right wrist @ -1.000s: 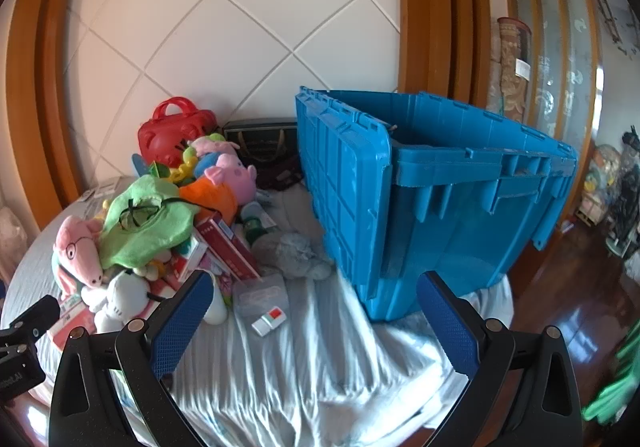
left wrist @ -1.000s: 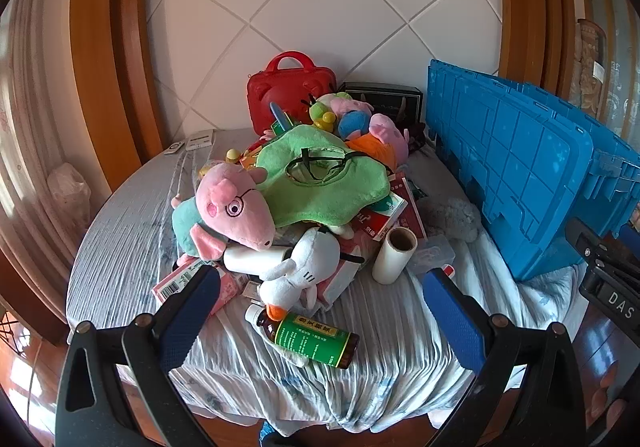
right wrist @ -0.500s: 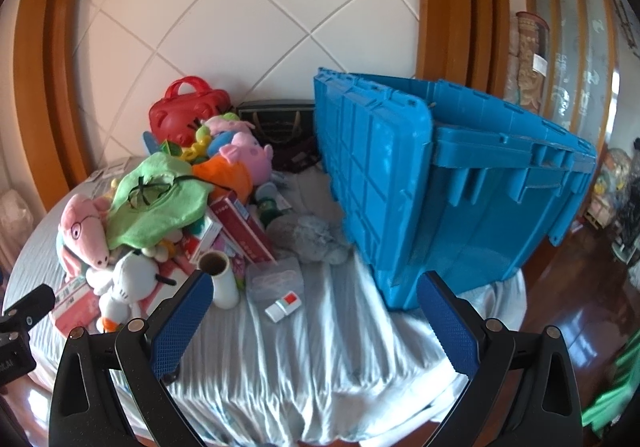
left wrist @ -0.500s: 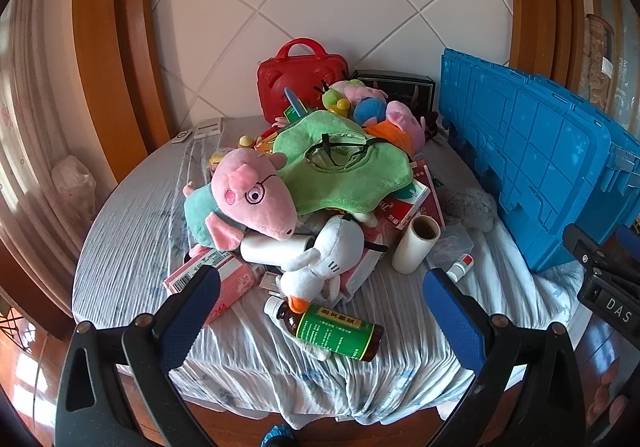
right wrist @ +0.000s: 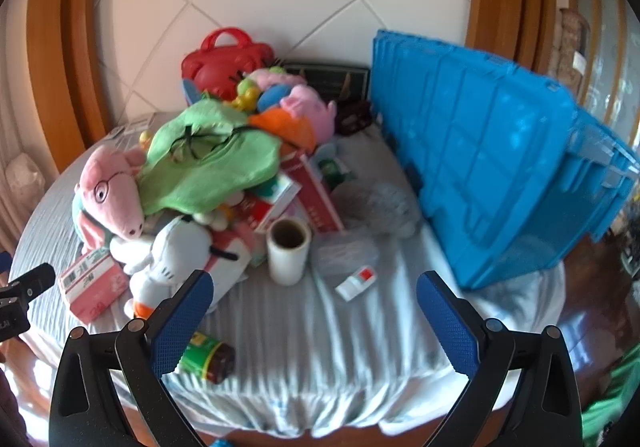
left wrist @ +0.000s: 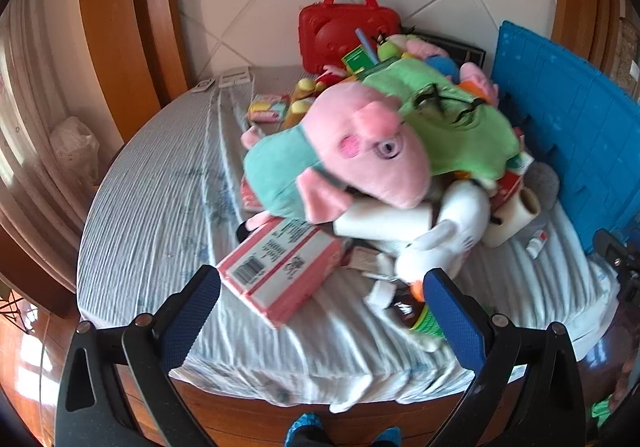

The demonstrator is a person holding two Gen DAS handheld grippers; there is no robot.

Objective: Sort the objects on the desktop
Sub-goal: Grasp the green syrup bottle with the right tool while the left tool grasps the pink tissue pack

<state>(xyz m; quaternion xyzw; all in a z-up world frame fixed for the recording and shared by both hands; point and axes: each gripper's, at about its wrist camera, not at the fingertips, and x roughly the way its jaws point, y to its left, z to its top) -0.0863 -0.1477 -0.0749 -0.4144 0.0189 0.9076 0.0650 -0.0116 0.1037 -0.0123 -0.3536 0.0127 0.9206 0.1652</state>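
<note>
A heap of toys and boxes covers the round table. On top lies a pink pig plush (left wrist: 368,151) (right wrist: 110,193) beside a green cloth (left wrist: 452,119) (right wrist: 212,163). Below them are a white dog plush (left wrist: 444,239) (right wrist: 180,259), a pink box (left wrist: 280,267) (right wrist: 90,283), a paper roll (right wrist: 288,249) (left wrist: 512,217) and a green-labelled brown bottle (right wrist: 206,357) (left wrist: 424,323). My left gripper (left wrist: 320,311) is open just short of the pink box. Open too, my right gripper (right wrist: 314,317) hovers over the front cloth near the bottle.
A large blue crate (right wrist: 500,175) (left wrist: 568,127) stands at the table's right side. A red toy case (left wrist: 348,31) (right wrist: 228,63) and a dark box (right wrist: 328,79) sit at the back wall. A small white tube (right wrist: 356,281) lies on the striped tablecloth (left wrist: 160,207).
Both grippers have moved closer to the table and the heap. The left view has swung toward the pig plush and pink box; the right view now looks down on the roll and bottle.
</note>
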